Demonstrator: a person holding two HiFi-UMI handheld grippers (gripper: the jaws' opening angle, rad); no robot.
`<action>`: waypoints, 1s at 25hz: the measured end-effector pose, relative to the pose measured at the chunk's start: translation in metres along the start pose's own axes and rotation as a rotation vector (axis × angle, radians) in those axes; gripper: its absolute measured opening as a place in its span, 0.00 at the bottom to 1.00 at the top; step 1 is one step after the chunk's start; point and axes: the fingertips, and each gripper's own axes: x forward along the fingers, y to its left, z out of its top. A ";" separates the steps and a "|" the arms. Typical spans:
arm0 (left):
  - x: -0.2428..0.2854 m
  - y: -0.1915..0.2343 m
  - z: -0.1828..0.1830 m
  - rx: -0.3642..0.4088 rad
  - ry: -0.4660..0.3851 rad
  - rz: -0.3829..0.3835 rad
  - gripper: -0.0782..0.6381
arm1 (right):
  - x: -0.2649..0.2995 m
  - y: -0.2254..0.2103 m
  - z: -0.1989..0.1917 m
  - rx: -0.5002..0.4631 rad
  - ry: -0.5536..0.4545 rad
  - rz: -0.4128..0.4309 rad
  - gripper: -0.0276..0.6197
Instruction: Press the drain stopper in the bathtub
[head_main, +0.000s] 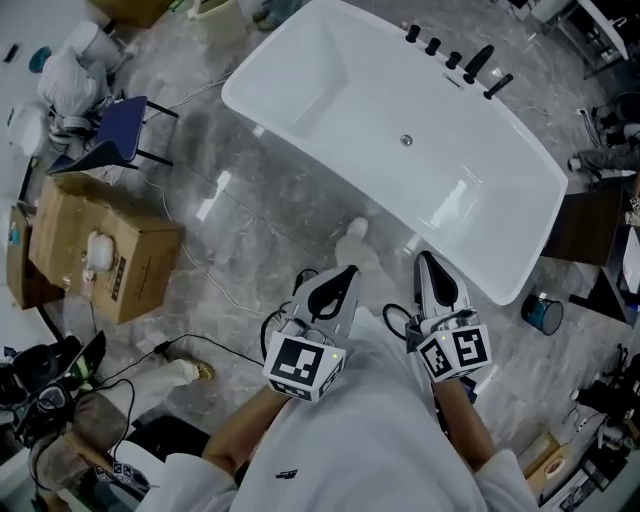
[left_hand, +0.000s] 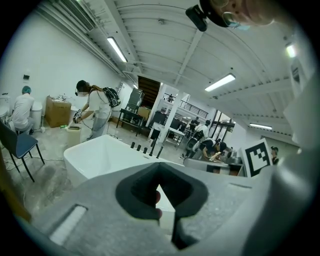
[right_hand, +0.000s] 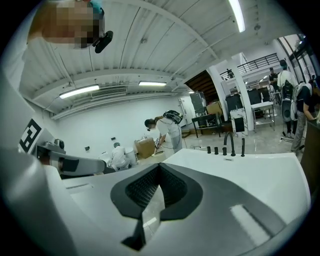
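Note:
A white freestanding bathtub stands on the grey marble floor, seen from above in the head view. Its small round drain stopper sits in the middle of the tub's bottom. Black tap fittings line the far rim. My left gripper and right gripper are held close to my body, short of the tub's near rim, both pointing towards it. Each is shut with nothing held. In the left gripper view the tub lies beyond the left gripper. In the right gripper view the tub lies beyond the right gripper.
A cardboard box and a blue chair stand at the left, with cables on the floor. A blue can and a dark table are to the right of the tub. A person bends at the tub's far end.

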 end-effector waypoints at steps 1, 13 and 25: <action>0.008 0.004 0.002 0.004 0.008 -0.005 0.11 | 0.009 -0.005 0.001 0.008 0.000 -0.006 0.03; 0.158 0.050 0.080 0.097 0.117 -0.108 0.11 | 0.131 -0.121 0.055 0.066 -0.053 -0.138 0.03; 0.266 0.064 0.123 0.178 0.196 -0.228 0.11 | 0.193 -0.202 0.082 0.072 -0.049 -0.248 0.04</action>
